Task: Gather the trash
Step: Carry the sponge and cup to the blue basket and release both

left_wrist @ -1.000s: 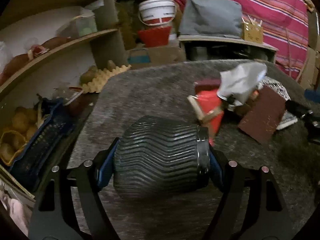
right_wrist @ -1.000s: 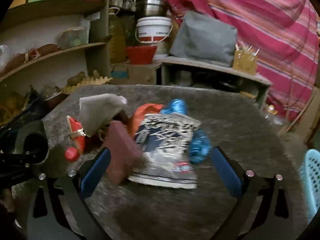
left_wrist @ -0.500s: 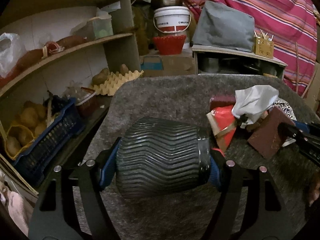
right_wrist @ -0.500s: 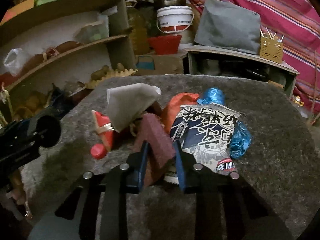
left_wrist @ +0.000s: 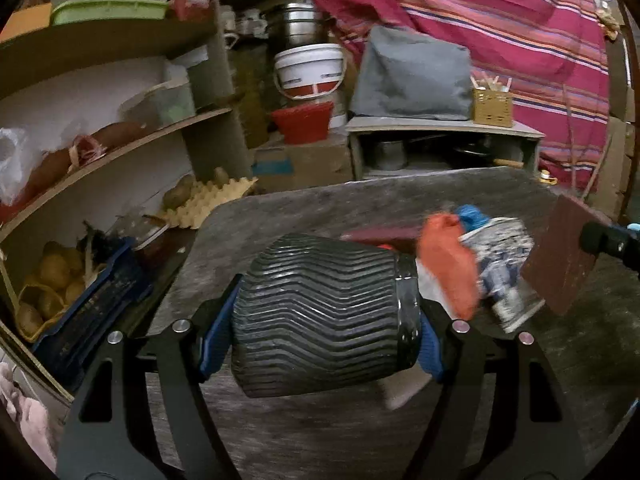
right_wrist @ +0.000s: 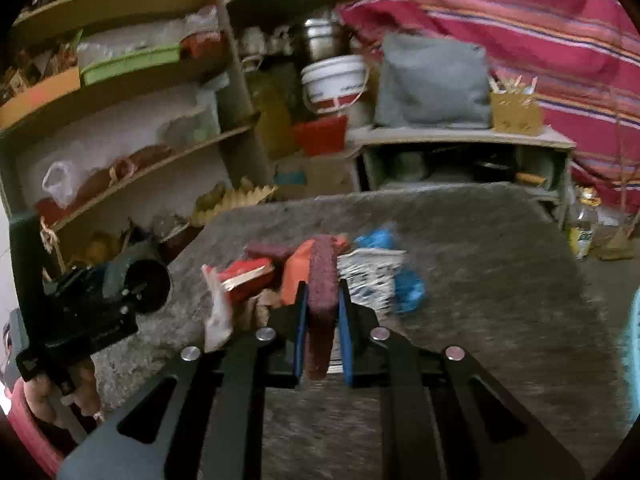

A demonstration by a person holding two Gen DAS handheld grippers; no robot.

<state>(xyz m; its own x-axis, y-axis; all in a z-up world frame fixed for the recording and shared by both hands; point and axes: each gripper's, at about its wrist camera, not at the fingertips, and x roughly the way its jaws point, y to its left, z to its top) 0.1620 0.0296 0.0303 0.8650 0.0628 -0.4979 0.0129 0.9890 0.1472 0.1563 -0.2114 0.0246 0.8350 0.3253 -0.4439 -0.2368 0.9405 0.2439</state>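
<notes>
My left gripper (left_wrist: 320, 316) is shut on a black ribbed bin (left_wrist: 320, 316), held sideways above the grey table (left_wrist: 320, 208). My right gripper (right_wrist: 322, 308) is shut on a maroon sponge-like pad (right_wrist: 322, 280), lifted off the pile; the pad also shows in the left wrist view (left_wrist: 560, 256). On the table lies a trash pile: an orange wrapper (left_wrist: 448, 264), a black-and-white printed packet (right_wrist: 372, 276), blue wrappers (right_wrist: 408, 288), a red carton (right_wrist: 244, 276) and a white tissue (right_wrist: 218, 316).
Wooden shelves (left_wrist: 120, 148) with potatoes, an egg tray (left_wrist: 208, 200) and a blue crate (left_wrist: 88, 300) stand at the left. A low cabinet (left_wrist: 440, 132) with a bucket, red bowl and grey bag is behind the table. A striped pink cloth (left_wrist: 500, 12) hangs at the back right.
My right gripper closed on the maroon pad and lifted it from the pile. The white tissue slid off to the left. My left gripper kept hold of the bin and rose slightly.
</notes>
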